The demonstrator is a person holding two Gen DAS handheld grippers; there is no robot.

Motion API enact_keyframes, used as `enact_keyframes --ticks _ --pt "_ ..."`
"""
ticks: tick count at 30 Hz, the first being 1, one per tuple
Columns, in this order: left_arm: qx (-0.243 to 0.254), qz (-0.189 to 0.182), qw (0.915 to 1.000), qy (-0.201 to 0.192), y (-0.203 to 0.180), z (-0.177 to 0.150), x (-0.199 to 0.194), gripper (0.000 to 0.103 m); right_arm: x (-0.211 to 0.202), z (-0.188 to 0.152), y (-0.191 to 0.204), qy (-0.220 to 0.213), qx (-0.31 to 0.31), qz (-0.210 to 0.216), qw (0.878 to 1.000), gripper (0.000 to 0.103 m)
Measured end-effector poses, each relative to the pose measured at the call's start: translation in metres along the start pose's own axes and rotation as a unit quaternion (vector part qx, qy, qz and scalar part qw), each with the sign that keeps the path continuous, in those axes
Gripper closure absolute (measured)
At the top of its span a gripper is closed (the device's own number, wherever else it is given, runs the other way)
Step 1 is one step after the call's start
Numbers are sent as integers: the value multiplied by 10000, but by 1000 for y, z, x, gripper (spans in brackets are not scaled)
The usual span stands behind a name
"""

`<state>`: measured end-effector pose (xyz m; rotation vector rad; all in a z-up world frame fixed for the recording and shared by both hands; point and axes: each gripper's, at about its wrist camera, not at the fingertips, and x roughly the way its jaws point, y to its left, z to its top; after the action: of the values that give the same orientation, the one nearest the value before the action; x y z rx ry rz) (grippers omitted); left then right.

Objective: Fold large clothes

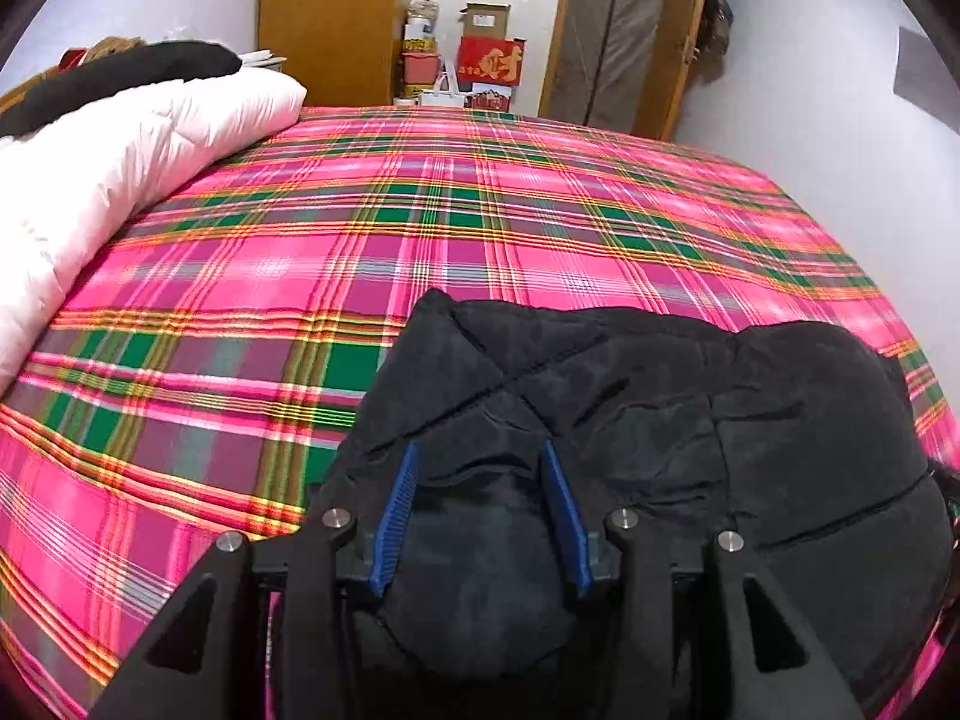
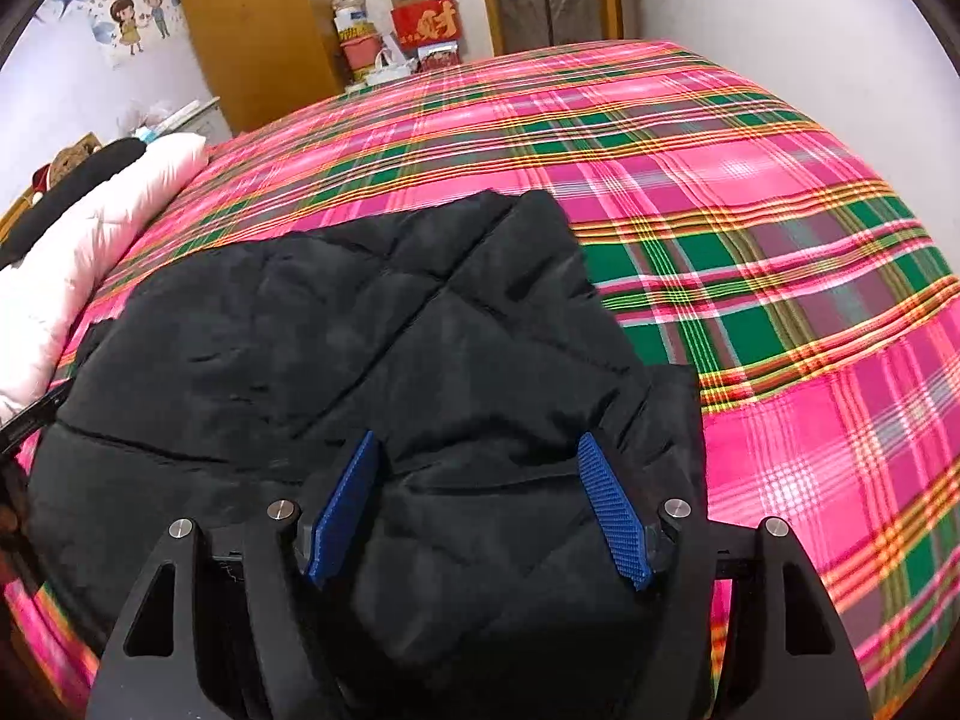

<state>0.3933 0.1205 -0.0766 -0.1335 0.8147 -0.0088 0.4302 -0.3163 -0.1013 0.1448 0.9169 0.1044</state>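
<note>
A black quilted jacket (image 1: 660, 396) lies bunched on a pink plaid bed (image 1: 360, 228); it also shows in the right wrist view (image 2: 336, 324). My left gripper (image 1: 477, 450) has its blue fingers spread around a thick fold at the jacket's left end, with fabric filling the gap. My right gripper (image 2: 477, 441) has its blue fingers spread around a thick fold at the jacket's right end. Whether either one squeezes the fabric is hard to tell.
A white puffy coat (image 1: 120, 150) with a black garment (image 1: 120, 75) on it lies along the bed's left side. A wooden wardrobe (image 1: 330, 18), stacked boxes (image 1: 480, 60) and a door frame (image 1: 630, 30) stand past the far edge. The plaid bed (image 2: 750, 210) stretches right.
</note>
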Motion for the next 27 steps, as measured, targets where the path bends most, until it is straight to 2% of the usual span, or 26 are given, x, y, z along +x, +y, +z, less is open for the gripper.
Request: enact_keyframes --ticks 7,10,14,17,19,22,25,27 --pt "-188 -31 9998 -52 3 -10 22 56 21 -1 -2 20 -4 -142 9999 35" --pt "-176 3 9998 77 2 -4 26 56 19 1 0 166 -44 -266 9995 35" --pt "-92 178 9993 306 -3 12 15 57 -1 12 7 295 -23 -464 9985 35" --pt "-183 95 9996 205 -4 22 -10 58 -35 18 18 -46 -29 -273 9996 35" --pt "-130 -36 9999 -28 -14 28 -35 58 -59 19 35 -323 -113 -53 9994 35" --pt "19 -502 9979 -420 -42 30 -69 58 -74 18 72 -483 -443 372 9972 35" --pt "377 -964 9937 -438 -82 24 -77 58 -61 13 110 -269 -782 653 9944 35" --pt "734 -1071 9912 -241 -110 15 -61 58 -35 11 123 26 -904 511 9946 35"
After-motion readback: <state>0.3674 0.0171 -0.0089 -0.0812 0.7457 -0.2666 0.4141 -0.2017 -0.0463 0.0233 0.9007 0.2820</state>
